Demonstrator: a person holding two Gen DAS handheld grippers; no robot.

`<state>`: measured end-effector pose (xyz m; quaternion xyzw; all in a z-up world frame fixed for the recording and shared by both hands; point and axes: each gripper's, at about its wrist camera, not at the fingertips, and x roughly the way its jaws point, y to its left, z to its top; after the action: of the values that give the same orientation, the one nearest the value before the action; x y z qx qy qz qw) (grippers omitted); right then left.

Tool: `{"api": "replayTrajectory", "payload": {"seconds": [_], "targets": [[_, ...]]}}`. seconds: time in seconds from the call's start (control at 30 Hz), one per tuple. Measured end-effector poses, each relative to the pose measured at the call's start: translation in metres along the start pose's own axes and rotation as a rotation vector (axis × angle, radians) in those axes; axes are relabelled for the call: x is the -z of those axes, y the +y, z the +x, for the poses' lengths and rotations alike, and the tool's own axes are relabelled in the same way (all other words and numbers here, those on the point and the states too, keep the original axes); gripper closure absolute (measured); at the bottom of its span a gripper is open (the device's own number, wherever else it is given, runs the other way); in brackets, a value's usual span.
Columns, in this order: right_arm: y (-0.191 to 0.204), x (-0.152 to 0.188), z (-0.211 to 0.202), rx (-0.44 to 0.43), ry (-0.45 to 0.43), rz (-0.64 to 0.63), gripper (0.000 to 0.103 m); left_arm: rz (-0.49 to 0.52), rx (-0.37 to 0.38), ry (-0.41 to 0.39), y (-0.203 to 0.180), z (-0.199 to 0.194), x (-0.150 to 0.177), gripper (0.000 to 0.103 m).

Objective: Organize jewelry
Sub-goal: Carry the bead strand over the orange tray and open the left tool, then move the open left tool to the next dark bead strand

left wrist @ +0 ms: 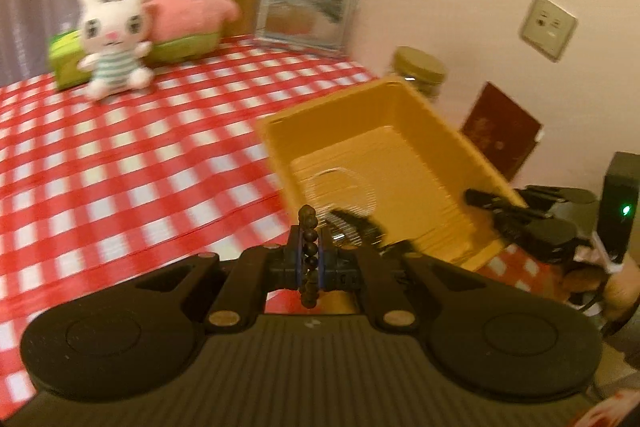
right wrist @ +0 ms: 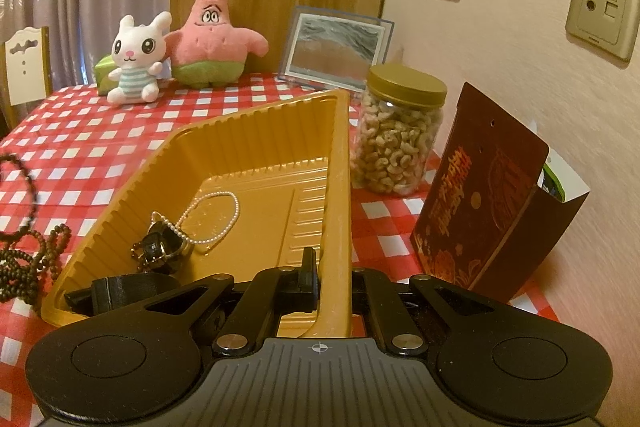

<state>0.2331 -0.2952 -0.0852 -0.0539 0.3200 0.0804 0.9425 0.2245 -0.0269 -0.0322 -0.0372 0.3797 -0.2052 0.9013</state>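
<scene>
Tray (right wrist: 280,147) on worktop (right wrist: 80,147); necklace (right wrist: 212,215) inside; jar (right wrist: 396,135) at 2 o'clock; beads (right wrist: 28,259) at 9; plushies (right wrist: 136,61) at 11.

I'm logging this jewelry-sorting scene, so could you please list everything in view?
Tray: one, yellow, right of centre.
Pearl string: one, white, in tray.
Dark jewelry: one clump, in tray.
Bead strands: brown, on cloth left of tray.
Bead string: one, dark, in left gripper.
Plush toys: two, white and pink, at back.
Picture frame: one.
Nut jar: one, gold lid.
Red box: one.
Right gripper: on tray rim.
</scene>
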Motion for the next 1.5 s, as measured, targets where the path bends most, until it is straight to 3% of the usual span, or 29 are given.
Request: {"api": "replayTrajectory", "payload": {"seconds": [0.2, 0.53, 0.67, 0.77, 1.2, 1.5], "targets": [[-0.001, -0.001, 0.001, -0.006, 0.000, -0.001, 0.099, 0.037, 0.094, 0.009, -0.034, 0.032, -0.017, 0.097], [-0.001, -0.001, 0.001, -0.008, 0.002, 0.005, 0.099, 0.077, 0.138, 0.042, -0.062, 0.068, -0.028, 0.097], [-0.001, -0.002, 0.001, -0.009, 0.001, 0.007, 0.099, 0.072, 0.133, 0.043, -0.063, 0.071, -0.029, 0.081], [-0.001, -0.002, 0.001, -0.009, 0.003, 0.008, 0.099, 0.072, 0.128, 0.032, -0.062, 0.068, -0.031, 0.075], [-0.002, -0.002, 0.003, -0.012, 0.007, 0.014, 0.099, -0.003, 0.007, 0.008, -0.016, 0.039, -0.027, 0.061], [-0.005, -0.001, 0.005, -0.012, 0.009, 0.017, 0.100, -0.090, -0.135, 0.025, 0.040, 0.010, 0.002, 0.061]]}}
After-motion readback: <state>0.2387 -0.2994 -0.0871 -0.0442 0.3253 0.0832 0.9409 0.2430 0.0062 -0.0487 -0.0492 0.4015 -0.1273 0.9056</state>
